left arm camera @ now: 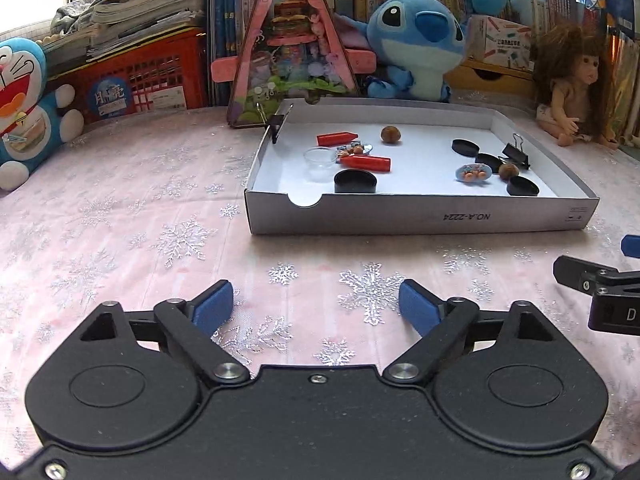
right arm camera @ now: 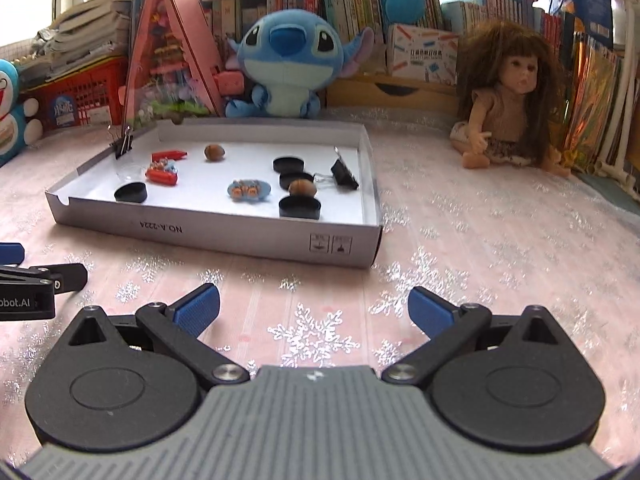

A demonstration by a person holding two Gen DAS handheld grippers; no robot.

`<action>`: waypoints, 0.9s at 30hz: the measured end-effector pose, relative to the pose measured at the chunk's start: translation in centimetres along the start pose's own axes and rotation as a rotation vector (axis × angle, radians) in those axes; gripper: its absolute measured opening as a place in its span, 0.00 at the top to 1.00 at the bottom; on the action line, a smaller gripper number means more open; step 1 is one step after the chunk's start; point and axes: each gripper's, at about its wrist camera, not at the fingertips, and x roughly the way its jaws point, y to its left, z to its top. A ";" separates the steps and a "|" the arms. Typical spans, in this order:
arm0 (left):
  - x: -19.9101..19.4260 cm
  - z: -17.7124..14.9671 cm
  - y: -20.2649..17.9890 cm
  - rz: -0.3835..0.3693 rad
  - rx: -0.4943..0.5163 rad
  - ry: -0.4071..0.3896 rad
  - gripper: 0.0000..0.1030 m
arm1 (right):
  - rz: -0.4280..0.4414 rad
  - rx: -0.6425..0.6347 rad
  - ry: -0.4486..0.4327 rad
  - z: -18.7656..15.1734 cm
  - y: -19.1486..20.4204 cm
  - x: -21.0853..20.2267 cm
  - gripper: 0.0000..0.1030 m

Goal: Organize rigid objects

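A shallow white cardboard tray [left arm camera: 416,216] [right arm camera: 224,228] sits on the pink snowflake tablecloth. It holds several black round caps [left arm camera: 355,181] [right arm camera: 300,207], two red cylinders [left arm camera: 366,162] [right arm camera: 162,177], two walnuts [left arm camera: 390,134] [right arm camera: 302,187], a clear cup [left arm camera: 319,159], small blue charms [left arm camera: 473,172] [right arm camera: 249,190] and a black binder clip [left arm camera: 516,155] [right arm camera: 344,173]. Another clip [left arm camera: 275,123] [right arm camera: 124,145] grips the tray's left wall. My left gripper [left arm camera: 316,306] and right gripper [right arm camera: 314,308] are open and empty, in front of the tray.
A Stitch plush [left arm camera: 416,44] [right arm camera: 286,68], a pink triangular toy house [left arm camera: 292,52] [right arm camera: 172,60], a doll [left arm camera: 576,84] [right arm camera: 508,96], a Doraemon plush [left arm camera: 24,108], a red crate [left arm camera: 136,76] and shelves of books stand behind the tray.
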 end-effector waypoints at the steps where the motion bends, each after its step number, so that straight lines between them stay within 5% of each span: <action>1: 0.1 -0.1 0.1 0.002 -0.002 -0.003 0.09 | 0.001 -0.002 0.016 0.0 0.1 0.2 0.00; 6: 0.4 0.0 0.4 -0.019 -0.022 0.010 0.00 | 0.016 0.024 0.050 -0.2 0.0 0.8 0.00; 27: 0.5 0.1 0.4 -0.015 -0.019 0.012 0.00 | 0.031 0.040 0.051 -0.3 -0.3 0.7 0.00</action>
